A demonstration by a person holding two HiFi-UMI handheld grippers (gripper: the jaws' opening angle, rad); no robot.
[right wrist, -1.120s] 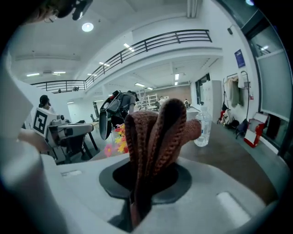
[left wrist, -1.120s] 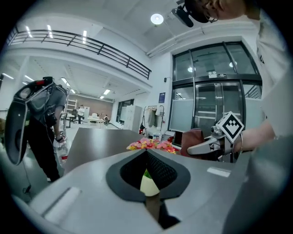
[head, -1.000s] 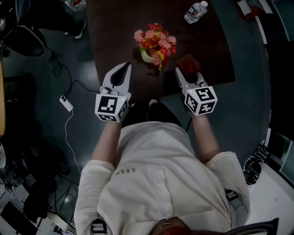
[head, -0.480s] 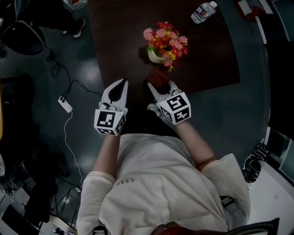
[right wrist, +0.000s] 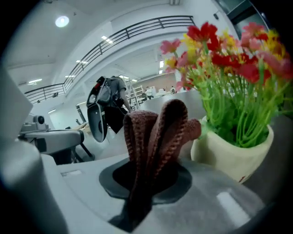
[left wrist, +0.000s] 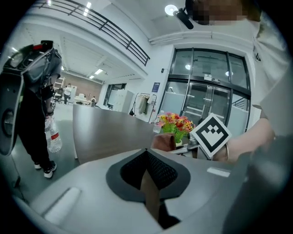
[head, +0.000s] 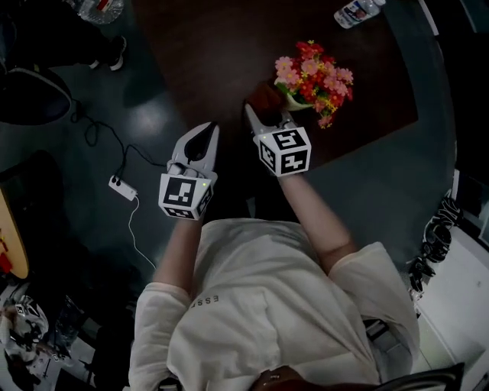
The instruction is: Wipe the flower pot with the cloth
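Note:
A cream flower pot (head: 291,97) (right wrist: 233,153) with red, pink and yellow flowers (head: 315,79) stands on the dark brown table (head: 214,53). My right gripper (head: 260,117) is shut on a folded dark red cloth (head: 265,98) (right wrist: 158,132), which sits just left of the pot, touching or almost touching its side. The left gripper (head: 200,136) (left wrist: 147,157) is shut and holds nothing; it hangs near the table's front edge, left of the right one. From the left gripper view the pot's flowers (left wrist: 176,124) and the cloth (left wrist: 162,141) show ahead to the right.
Two water bottles lie on the table's far side, one at the right (head: 357,11), one at the left (head: 98,9). A white power strip (head: 122,186) with cable lies on the floor at left. A dark chair (head: 34,95) stands beside it.
The right gripper with the cloth moved from the pot's right side, across its front, up to its left side. The left gripper shifted slightly forward.

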